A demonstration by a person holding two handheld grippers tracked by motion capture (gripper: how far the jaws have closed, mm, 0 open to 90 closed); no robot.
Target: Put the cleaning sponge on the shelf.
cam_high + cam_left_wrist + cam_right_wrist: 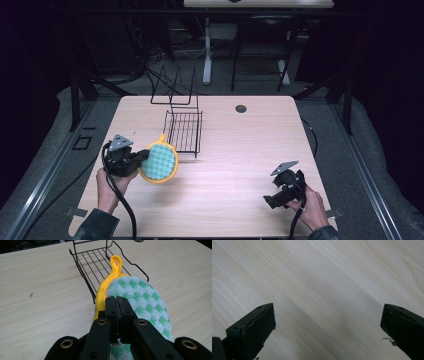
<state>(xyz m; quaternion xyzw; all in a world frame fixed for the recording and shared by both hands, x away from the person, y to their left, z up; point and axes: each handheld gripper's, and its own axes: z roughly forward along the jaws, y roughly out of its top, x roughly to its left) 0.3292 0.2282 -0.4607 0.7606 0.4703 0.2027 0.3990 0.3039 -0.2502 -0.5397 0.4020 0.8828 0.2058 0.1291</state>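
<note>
The high view shows a pale wooden table (240,150) with a black wire rack (183,131) standing toward its far left, a set of upright wire dividers behind a low gridded tray. At the near left, the left gripper (141,161) holds a round pot holder (159,162), green-and-white checked with a yellow border, lifted and tilted just in front of the rack's near end. In the left gripper view the jaws are pressed together on the pot holder (140,300) at its yellow edge, and the yellow hanging loop (116,263) points away toward the rack (100,262) beyond. The person's left hand (109,184) grips the tool from below, with its cable trailing toward the near edge. At the near right, well apart from the rack, the right gripper (270,200) sits low over the table in the person's right hand (312,207). The right gripper view shows its two black jaws spread wide apart over bare wood grain (319,290), with nothing between them.
</note>
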